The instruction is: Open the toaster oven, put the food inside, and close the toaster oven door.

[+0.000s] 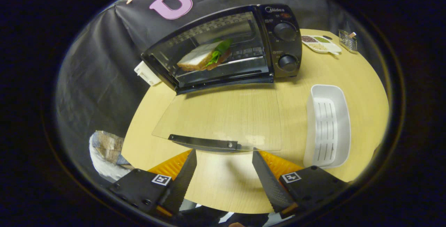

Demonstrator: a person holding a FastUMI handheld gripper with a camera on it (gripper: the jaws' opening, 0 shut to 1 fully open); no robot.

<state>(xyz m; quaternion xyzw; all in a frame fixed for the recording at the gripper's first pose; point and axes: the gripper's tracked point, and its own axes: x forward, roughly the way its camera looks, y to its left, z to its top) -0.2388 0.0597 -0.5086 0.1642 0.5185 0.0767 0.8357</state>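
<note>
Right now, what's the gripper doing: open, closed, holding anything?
Gripper: open, holding nothing, its fingers just short of the oven door handle.

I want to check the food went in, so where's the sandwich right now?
The sandwich lies inside the toaster oven on its rack, behind the glass door folded down flat, well beyond the open hand-held gripper, left of the oven's knobs.

Beyond my claw (pixel 224 157), fingers spread with nothing between them, I count one oven (pixel 223 45) with two knobs (pixel 285 31), one sandwich (pixel 205 58) inside, one white tray (pixel 327 126), one sectioned dish (pixel 320 43) of perhaps three fillings, and one small rack (pixel 347 40).
</note>
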